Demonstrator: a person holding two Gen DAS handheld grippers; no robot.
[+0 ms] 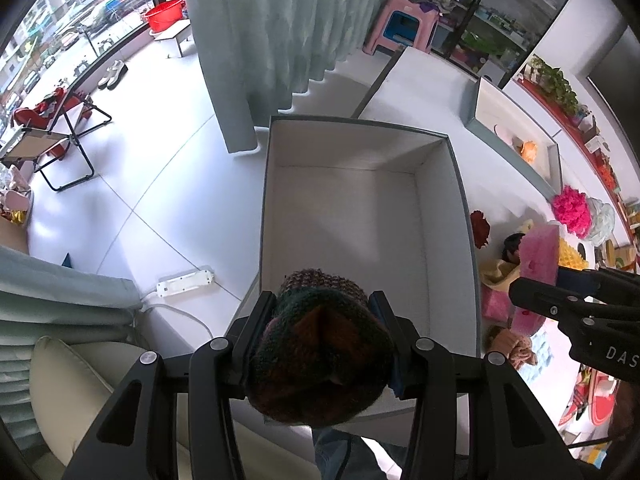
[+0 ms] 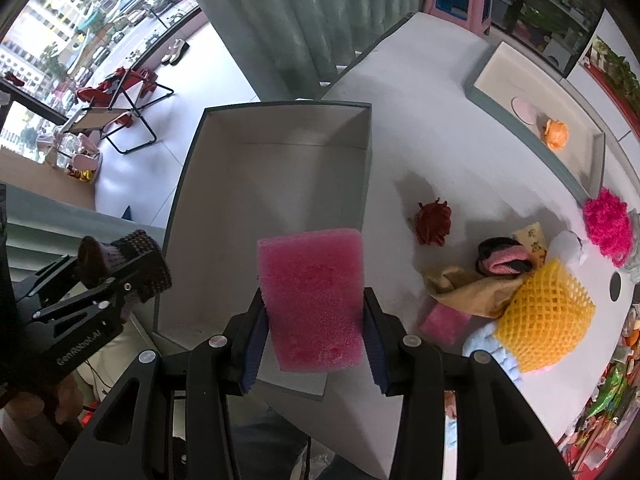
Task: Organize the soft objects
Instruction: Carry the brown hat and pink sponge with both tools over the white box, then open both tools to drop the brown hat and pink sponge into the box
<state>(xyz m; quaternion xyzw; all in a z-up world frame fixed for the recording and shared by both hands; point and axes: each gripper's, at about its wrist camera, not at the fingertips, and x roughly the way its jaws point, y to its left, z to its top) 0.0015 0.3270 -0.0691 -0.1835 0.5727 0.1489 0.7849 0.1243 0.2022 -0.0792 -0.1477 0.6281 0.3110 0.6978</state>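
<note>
white table (image 2: 420, 128): left gripper (image 1: 322, 312) clamps knit hat (image 1: 320, 344), right gripper (image 2: 314, 312) clamps pink sponge (image 2: 314, 300), both over box (image 1: 360, 208).

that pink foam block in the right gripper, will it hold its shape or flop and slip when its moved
The pink foam block probably stays fairly stiff: it stands upright between the right gripper fingers without sagging. It looks porous, so likely very light and grippy rather than slippery. Its edges seem slightly pinched, so it may squash under pressure.
</note>
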